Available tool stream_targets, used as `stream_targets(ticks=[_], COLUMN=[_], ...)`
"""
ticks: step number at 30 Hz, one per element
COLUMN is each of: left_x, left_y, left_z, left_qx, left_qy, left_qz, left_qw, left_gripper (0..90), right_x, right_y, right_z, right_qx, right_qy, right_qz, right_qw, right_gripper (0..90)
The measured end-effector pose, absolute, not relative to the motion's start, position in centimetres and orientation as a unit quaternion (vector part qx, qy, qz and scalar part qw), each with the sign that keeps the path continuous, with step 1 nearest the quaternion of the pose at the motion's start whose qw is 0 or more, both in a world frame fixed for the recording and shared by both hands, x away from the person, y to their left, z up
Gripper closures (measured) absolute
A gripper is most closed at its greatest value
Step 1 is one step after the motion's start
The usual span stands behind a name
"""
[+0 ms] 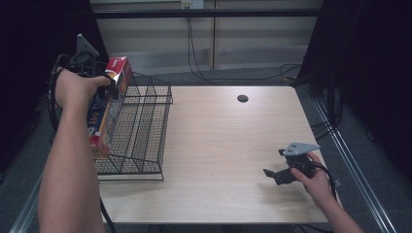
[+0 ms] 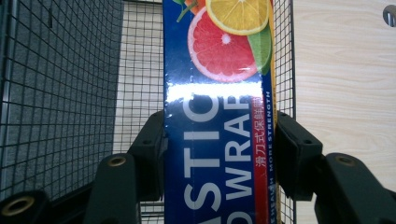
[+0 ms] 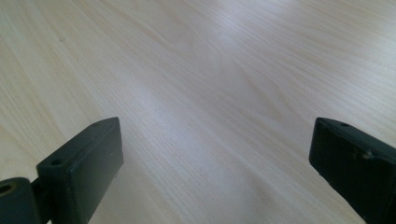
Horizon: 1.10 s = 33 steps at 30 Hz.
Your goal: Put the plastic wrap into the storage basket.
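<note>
The plastic wrap box (image 2: 219, 116) runs off the left gripper view's top and bottom edges, its lettering clipped; in the high view the forearm hides its lower part.

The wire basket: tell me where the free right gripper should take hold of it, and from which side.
Probably the wire basket's top rim wire on its open-table side, approached from the right by the open right gripper. The rim is thin enough to pinch; the left gripper holds the plastic wrap box at the other side.

I see my left black two-jaw gripper (image 2: 219, 154) with brass-coloured screw eyelets on its matte arms and a grey three-cornered plate at its 12 o'clock. My right black two-jaw gripper (image 1: 273, 174) carries a matching plate, with a black cable at its 3 o'clock. Both forearms are bare, sleeveless.
</note>
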<state>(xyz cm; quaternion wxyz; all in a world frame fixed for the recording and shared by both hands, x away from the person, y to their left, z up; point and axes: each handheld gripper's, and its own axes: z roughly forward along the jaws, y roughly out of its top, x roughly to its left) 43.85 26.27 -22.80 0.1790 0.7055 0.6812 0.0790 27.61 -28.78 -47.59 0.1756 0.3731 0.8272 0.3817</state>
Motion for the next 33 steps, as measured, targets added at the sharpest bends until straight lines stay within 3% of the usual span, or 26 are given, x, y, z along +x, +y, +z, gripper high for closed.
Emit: stream_targets(ticks=[33], left_x=[44.1], left_y=[28.9], left_z=[-26.3], left_qx=[0.69], left_qy=[0.702], left_qz=[0.074], left_qw=[0.16], left_gripper=[44.6], right_x=[27.5], right_y=[-28.3], right_z=[-47.7], right_qx=[0.368], right_qy=[0.831], right_qz=[0.379], right_qw=[0.174], right_gripper=[2.6])
